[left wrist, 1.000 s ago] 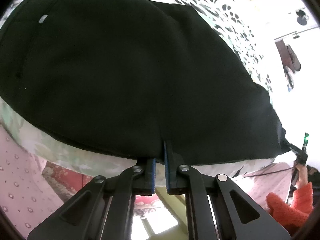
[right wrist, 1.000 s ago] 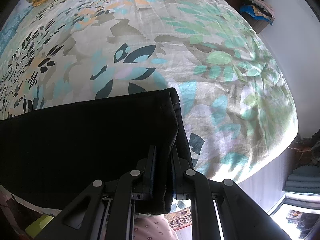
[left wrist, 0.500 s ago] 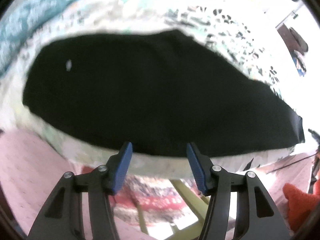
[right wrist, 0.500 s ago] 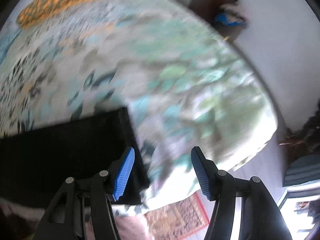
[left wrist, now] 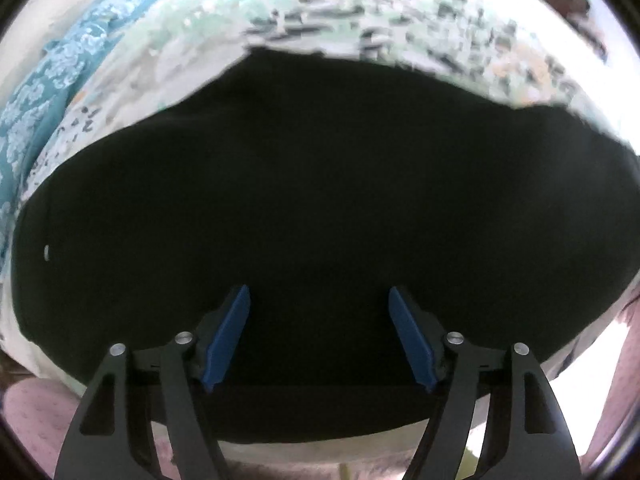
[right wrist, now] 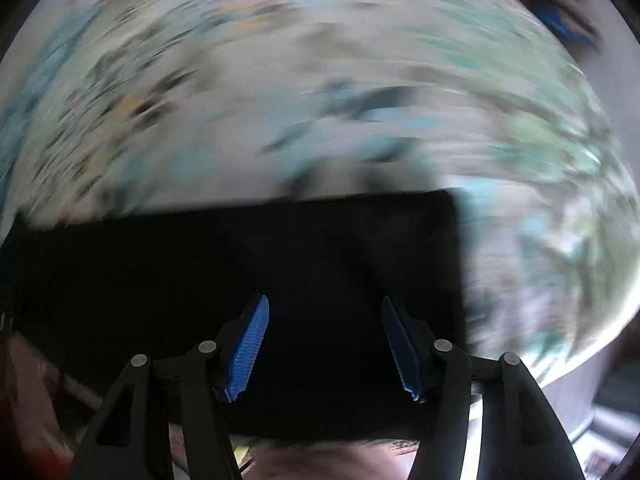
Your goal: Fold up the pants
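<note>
The black pants lie flat on a floral bedsheet and fill most of the left wrist view. My left gripper is open and empty, its blue pads over the near edge of the pants. In the right wrist view the pants end in a straight edge on the right. My right gripper is open and empty above that end of the pants. The right wrist view is motion-blurred.
The bedsheet stretches far beyond the pants. A teal patterned cloth lies at the bed's far left. The bed edge drops off at the right, with pink floor covering below the near edge.
Both grippers let go of the pants' near edge and opened wide. They pulled back, then moved in over the pants again. The pants now lie flat on the bed.
</note>
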Available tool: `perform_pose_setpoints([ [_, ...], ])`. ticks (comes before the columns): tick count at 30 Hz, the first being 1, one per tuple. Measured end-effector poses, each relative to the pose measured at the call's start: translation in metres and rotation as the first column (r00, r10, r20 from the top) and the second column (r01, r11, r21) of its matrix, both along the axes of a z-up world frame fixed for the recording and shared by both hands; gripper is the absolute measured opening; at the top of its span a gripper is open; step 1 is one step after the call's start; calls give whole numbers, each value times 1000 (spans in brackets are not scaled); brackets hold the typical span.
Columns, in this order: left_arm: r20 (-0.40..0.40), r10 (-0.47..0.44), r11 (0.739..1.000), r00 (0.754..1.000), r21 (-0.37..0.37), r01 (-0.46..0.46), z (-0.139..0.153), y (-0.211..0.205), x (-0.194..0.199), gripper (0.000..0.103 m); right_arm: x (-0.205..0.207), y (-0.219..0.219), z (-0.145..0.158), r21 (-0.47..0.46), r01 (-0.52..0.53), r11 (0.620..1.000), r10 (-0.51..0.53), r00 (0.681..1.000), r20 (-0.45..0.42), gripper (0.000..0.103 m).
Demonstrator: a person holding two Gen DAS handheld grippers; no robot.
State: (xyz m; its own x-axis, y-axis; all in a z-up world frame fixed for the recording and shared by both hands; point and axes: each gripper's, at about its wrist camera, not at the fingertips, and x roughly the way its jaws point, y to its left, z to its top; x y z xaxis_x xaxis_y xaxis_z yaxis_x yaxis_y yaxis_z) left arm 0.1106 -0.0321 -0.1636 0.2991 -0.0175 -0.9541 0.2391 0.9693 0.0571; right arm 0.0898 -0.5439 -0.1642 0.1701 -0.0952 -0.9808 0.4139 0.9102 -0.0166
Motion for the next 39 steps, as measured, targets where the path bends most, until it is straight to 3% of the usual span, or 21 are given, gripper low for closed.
perform_pose_setpoints([
  [2,-11,15,1000,1000,2,-15,4,6,-2,80,-8,-30,17,-46,86,995,-82,993,82,58],
  [5,-3,50,998,999,-31,-50,8,16,-8,80,-19,-52,31,40,113,993,-118,978,170,59],
  [9,1,69,997,998,-36,-69,8,16,-11,80,-20,-44,16,132,11,991,-29,990,135,59],
  [12,20,67,996,998,-53,-66,11,10,-8,80,-20,-29,-5,122,-60,991,50,995,84,59],
  [14,33,60,997,998,-53,-58,12,7,-9,80,-26,-26,-21,128,-55,990,47,997,62,60],
  [17,31,53,998,998,-25,-52,9,4,-9,80,-30,-32,-24,185,-35,982,16,995,100,62],
  [19,20,62,998,998,-20,-61,7,6,-9,80,-31,-30,-22,214,-49,976,28,995,100,35],
  [20,16,70,997,997,-21,-70,6,8,-8,80,-32,-30,-19,211,-52,976,32,995,96,31],
  [22,18,89,996,996,-31,-89,8,12,-8,80,-36,-36,-9,261,-23,965,-10,992,127,14],
  [26,29,121,991,992,-53,-119,12,18,-6,80,-47,-39,21,369,-19,929,-85,960,265,13],
  [28,25,128,990,991,-63,-127,11,20,-5,80,-51,-36,31,368,-23,930,-94,950,298,13],
  [31,17,136,988,991,-75,-134,10,22,-3,80,-53,-35,27,368,15,930,-126,952,280,13],
  [35,29,138,988,990,-77,-135,13,22,-6,80,-47,-35,8,205,71,976,-111,976,189,16],
  [39,50,143,988,989,-65,-139,19,26,-12,80,-44,-37,-8,177,63,982,-87,988,131,34],
])
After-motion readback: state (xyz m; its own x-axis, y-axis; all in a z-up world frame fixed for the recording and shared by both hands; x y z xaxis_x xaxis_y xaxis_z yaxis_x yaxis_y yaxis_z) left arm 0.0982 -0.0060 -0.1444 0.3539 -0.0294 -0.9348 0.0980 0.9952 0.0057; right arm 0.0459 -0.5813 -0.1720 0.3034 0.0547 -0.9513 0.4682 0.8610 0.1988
